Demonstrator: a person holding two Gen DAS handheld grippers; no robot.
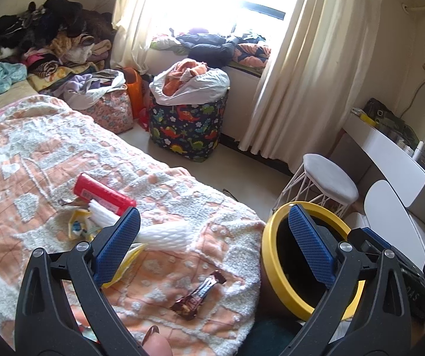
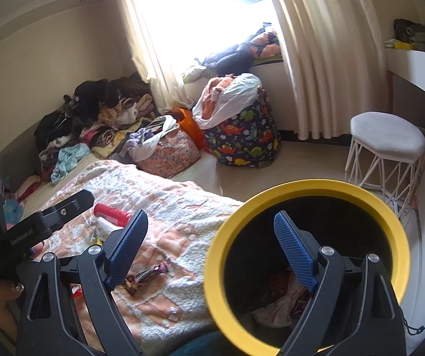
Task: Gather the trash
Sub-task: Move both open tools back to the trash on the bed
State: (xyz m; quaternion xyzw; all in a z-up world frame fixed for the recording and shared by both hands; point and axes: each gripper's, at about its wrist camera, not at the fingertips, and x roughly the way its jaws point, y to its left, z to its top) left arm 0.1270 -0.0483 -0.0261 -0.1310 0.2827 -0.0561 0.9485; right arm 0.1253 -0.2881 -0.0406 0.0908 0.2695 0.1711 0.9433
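1. Right wrist view: the right claw is wide open and holds nothing. One finger is over the bed, the other over the mouth of the yellow bin.
2. Crumpled wrappers lie at the bottom of the bin.
3. The left claw is wide open and empty too.
4. On the bed blanket lie a brown snack wrapper, a white ribbed piece, a yellow wrapper and a red pack.
5. The bin stands just beside the bed.
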